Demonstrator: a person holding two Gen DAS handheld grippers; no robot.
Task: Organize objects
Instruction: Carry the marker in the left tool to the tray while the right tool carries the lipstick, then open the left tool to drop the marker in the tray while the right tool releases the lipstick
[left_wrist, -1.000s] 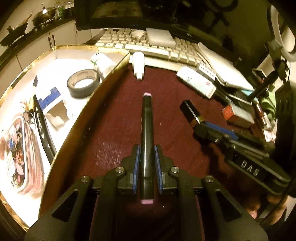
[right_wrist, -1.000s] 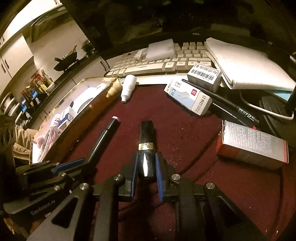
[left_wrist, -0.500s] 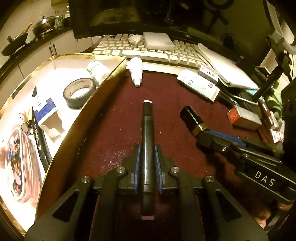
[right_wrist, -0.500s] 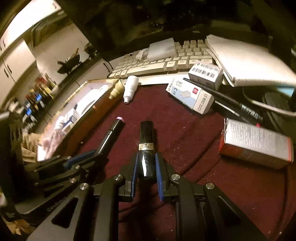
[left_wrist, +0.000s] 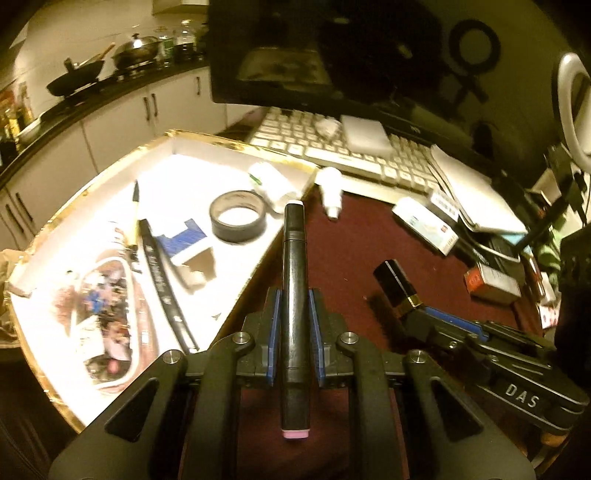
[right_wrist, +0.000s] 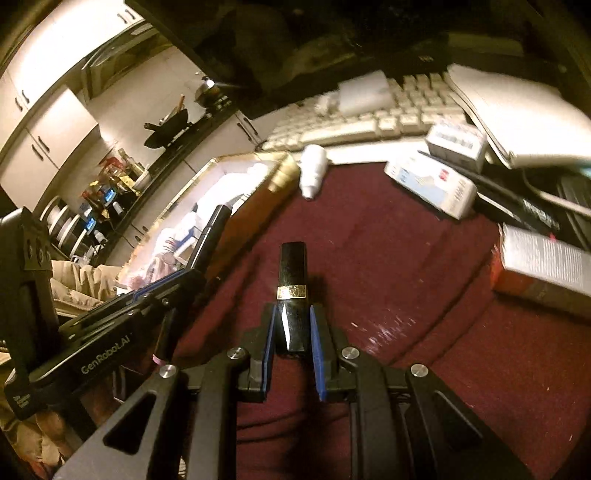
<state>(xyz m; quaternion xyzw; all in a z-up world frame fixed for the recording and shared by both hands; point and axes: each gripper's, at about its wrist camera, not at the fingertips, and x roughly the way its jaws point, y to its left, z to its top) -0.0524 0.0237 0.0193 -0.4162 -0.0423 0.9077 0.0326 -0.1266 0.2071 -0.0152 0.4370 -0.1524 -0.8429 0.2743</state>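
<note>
My left gripper (left_wrist: 293, 299) is shut on a long black marker (left_wrist: 293, 295) with pink end caps, held above the dark red cloth with its tip over the near edge of the gold-rimmed white tray (left_wrist: 110, 177). My right gripper (right_wrist: 291, 317) is shut on a black lipstick tube (right_wrist: 291, 284) with a gold band, lifted above the cloth. The lipstick (left_wrist: 395, 284) and right gripper (left_wrist: 417, 317) show at the right of the left wrist view. The left gripper (right_wrist: 184, 280) and marker (right_wrist: 210, 236) show at the left of the right wrist view.
The tray holds a tape roll (left_wrist: 238, 219), a white bottle (left_wrist: 273, 181), a pen and a patterned pouch (left_wrist: 103, 321). On the cloth lie a small white bottle (left_wrist: 330, 190), white boxes (right_wrist: 432, 184) and a red box (right_wrist: 543, 266). A keyboard (left_wrist: 332, 144) sits behind.
Both grippers have lifted with their objects. The left gripper has swung left, bringing the marker's tip over the tray's edge.
</note>
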